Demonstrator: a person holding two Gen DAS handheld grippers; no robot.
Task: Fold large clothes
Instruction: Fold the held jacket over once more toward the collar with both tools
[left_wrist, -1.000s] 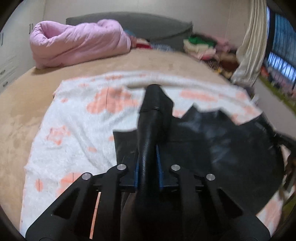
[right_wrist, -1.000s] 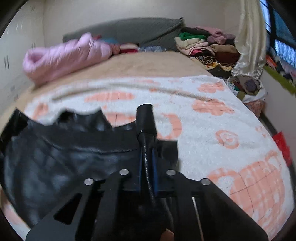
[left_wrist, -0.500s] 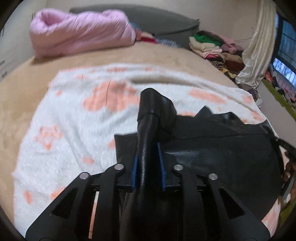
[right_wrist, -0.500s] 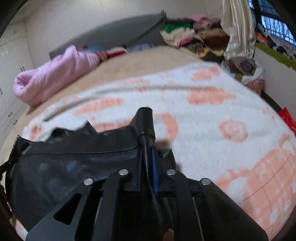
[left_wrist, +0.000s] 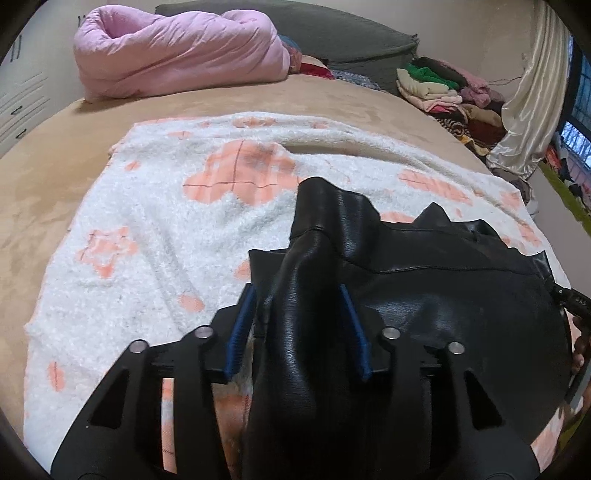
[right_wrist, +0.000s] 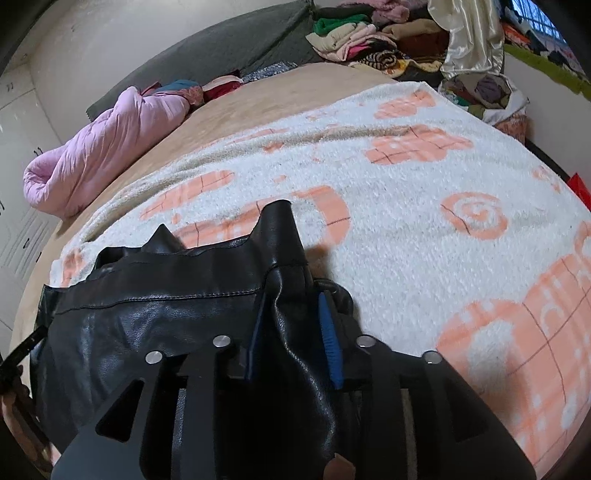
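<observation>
A black leather garment lies spread on a white blanket with orange patterns. My left gripper is at the garment's left corner. Its jaws are opening, and a raised fold of leather stands loosely between the blue pads. In the right wrist view the same garment stretches to the left over the blanket. My right gripper is at its right corner, jaws also opening, with a bunched leather fold between its pads and a gap beside it.
A rolled pink duvet lies at the far side of the tan bed, against a grey headboard. Stacked clothes and a pale curtain are at the far right. White drawers stand at the left.
Both grippers, shut tight on the leather corners a second ago, have spread their jaws. Both hands sank toward the bed, and the garment now rests on the blanket.
</observation>
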